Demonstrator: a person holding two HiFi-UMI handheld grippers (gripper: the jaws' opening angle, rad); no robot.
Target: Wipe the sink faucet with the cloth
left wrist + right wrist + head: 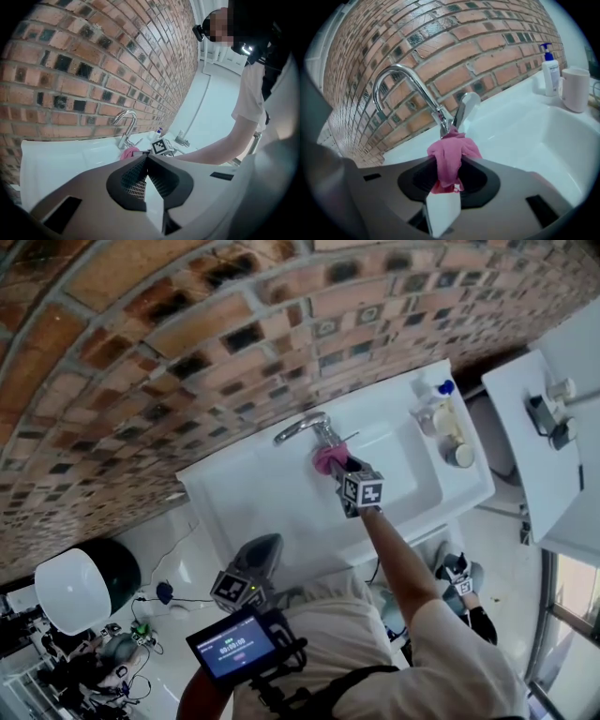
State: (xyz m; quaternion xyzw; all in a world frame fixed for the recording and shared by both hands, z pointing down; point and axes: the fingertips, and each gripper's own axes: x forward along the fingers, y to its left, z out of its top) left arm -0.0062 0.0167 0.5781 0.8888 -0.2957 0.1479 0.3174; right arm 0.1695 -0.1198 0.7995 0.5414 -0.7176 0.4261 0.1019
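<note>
Cloth (451, 157) clamped in right gripper (447, 180), pressed against faucet (415, 91) base.

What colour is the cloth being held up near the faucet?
Pink. The crumpled pink cloth shows best in the right gripper view.

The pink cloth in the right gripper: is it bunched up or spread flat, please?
Bunched up: the pink cloth is a crumpled wad pinched between the jaws of the right gripper, its tip at the chrome faucet.

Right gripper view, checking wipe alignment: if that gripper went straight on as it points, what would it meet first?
Probably the faucet base, just ahead of the pink cloth clamped in the right gripper; they may touch.
</note>
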